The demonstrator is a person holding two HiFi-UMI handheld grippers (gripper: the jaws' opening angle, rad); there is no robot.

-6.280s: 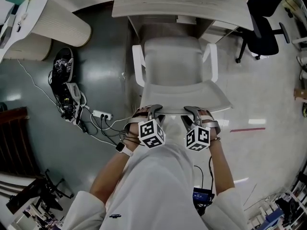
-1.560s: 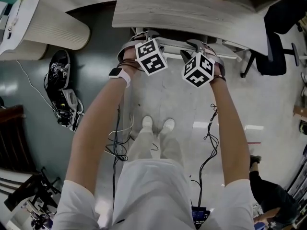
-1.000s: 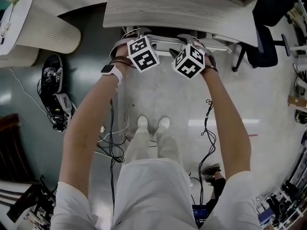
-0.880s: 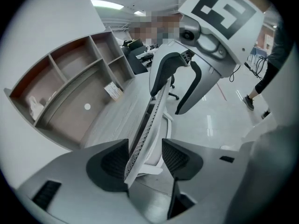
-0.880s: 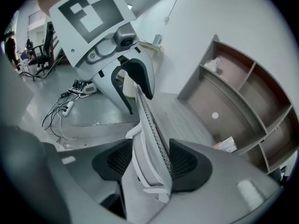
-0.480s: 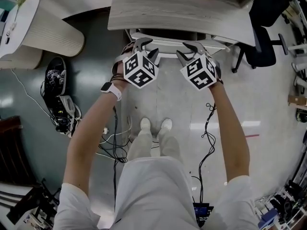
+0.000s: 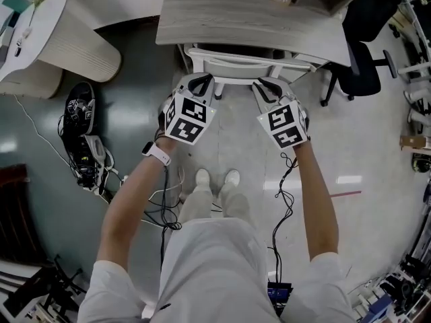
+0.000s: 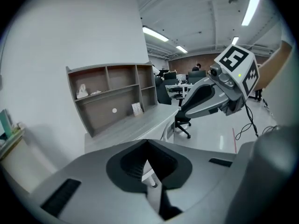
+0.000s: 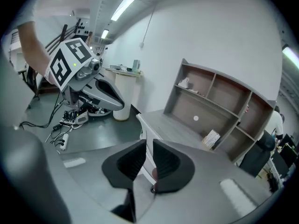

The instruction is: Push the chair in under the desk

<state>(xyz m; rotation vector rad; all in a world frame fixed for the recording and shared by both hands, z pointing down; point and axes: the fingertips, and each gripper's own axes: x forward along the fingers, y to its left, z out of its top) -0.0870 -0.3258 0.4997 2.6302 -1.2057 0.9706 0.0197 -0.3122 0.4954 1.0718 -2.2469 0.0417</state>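
Two shoes (image 7: 202, 177) lowest in the head view, toes toward the desk; person standing. Two grippers held side by side just ahead of them, both clear of the chair, touching nothing.

- left gripper (image 7: 202, 81): jaws fully together, tips meeting, nothing in them.
- right gripper (image 7: 264, 86): jaws have just been closing; a narrow slit is left between the pads, with nothing in it.

One white chair (image 7: 236, 62) just beyond the grippers. Its seat is tucked under the desk (image 7: 256, 20). Only the backrest top and two armrests show past the desk's front edge. It faces the desk, with its back toward the person. The backrest rail runs left to right, parallel with the desk edge.

One desk, grey wood-grain top. One open shelf unit (image 9: 187, 106) sits on its far side, by the wall. One black office chair (image 7: 363, 42) stands right of the desk, apart from the white one.
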